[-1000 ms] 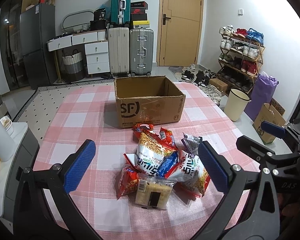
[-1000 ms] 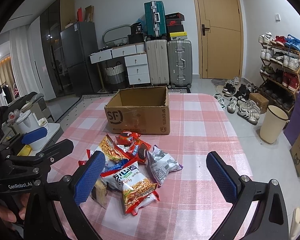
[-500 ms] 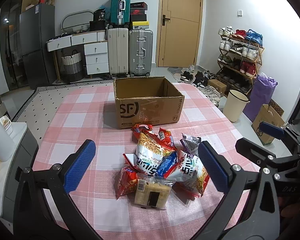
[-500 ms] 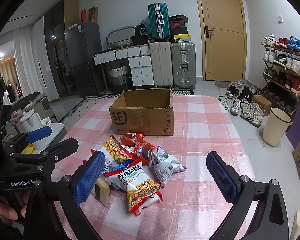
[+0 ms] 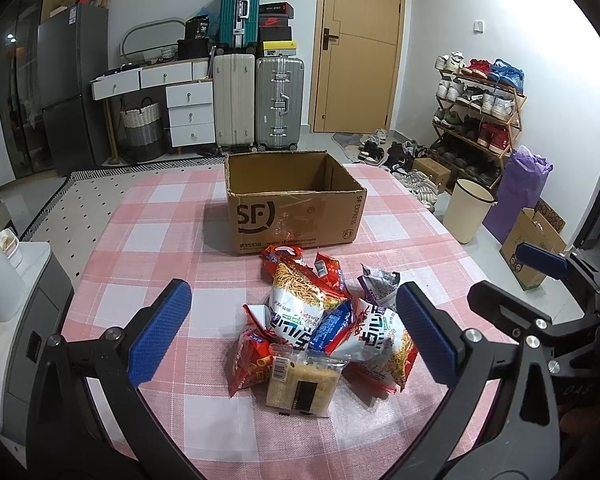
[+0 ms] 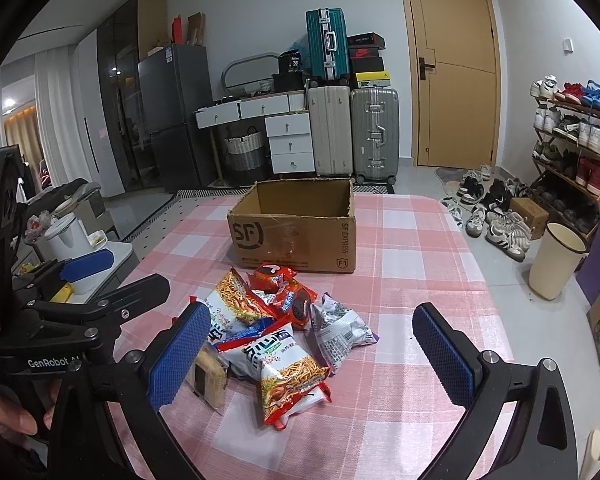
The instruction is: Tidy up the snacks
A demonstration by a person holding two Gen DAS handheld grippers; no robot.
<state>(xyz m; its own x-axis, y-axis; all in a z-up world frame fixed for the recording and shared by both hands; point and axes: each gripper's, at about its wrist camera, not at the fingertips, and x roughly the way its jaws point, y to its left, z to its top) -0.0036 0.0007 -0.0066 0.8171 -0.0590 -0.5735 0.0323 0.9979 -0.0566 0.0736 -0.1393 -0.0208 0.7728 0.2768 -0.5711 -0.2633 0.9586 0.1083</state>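
Note:
A pile of snack bags (image 5: 320, 320) lies on the pink checked tablecloth (image 5: 148, 240), in front of an open, empty SF cardboard box (image 5: 294, 208). A clear pack of rice cake (image 5: 302, 382) lies nearest in the left wrist view. My left gripper (image 5: 294, 332) is open and empty, held above the near side of the pile. In the right wrist view the pile (image 6: 276, 336) and the box (image 6: 296, 236) show too. My right gripper (image 6: 312, 356) is open and empty, to the right of the left one.
The table's right edge drops to the floor, where a cream bin (image 5: 470, 210), a purple bag (image 5: 518, 196) and a shoe rack (image 5: 476, 120) stand. Suitcases (image 5: 258, 100) and drawers stand behind. A side unit with a white kettle (image 6: 68, 240) is at the left.
Both grippers have drawn back and risen slightly, so the pile and box look a little farther off. Both stay open. The snacks have not moved.

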